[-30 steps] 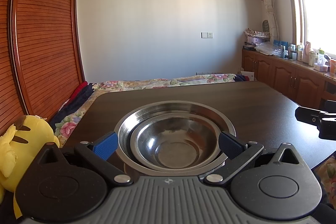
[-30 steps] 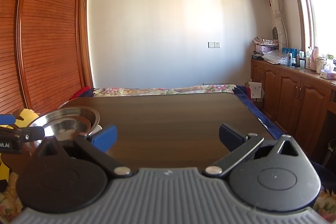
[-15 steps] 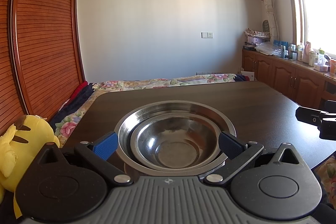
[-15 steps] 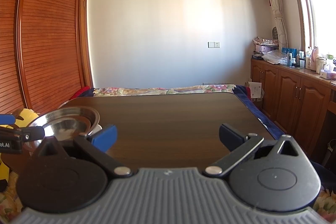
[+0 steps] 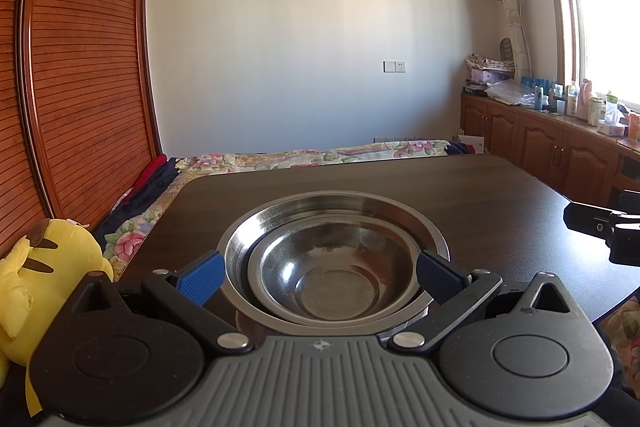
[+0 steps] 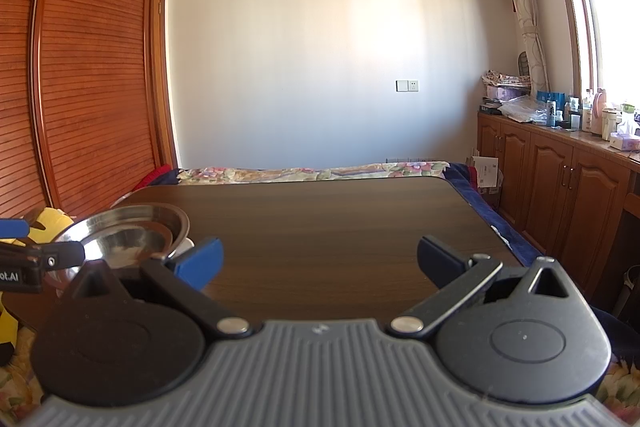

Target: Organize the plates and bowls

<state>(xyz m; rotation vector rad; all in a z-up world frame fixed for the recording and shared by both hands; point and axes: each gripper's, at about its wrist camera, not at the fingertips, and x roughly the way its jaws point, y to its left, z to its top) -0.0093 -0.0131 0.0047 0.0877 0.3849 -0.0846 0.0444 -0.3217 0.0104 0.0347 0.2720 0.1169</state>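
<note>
bowls nested on table, between spread left fingers.

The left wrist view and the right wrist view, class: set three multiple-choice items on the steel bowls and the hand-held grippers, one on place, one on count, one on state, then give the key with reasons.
1. Where is the smaller steel bowl?
A. nested inside the larger steel bowl
B. upside down beside it
C. on the bed

2. How many steel bowls show on the dark table?
A. one
B. two
C. four

3. How is the right hand-held gripper?
A. shut on a bowl
B. shut on nothing
C. open, holding nothing

Key: 1 A, its rim sits within the larger rim. 2 B, only the nested pair shows. 3 C, its fingers stand wide apart over bare table.
</note>
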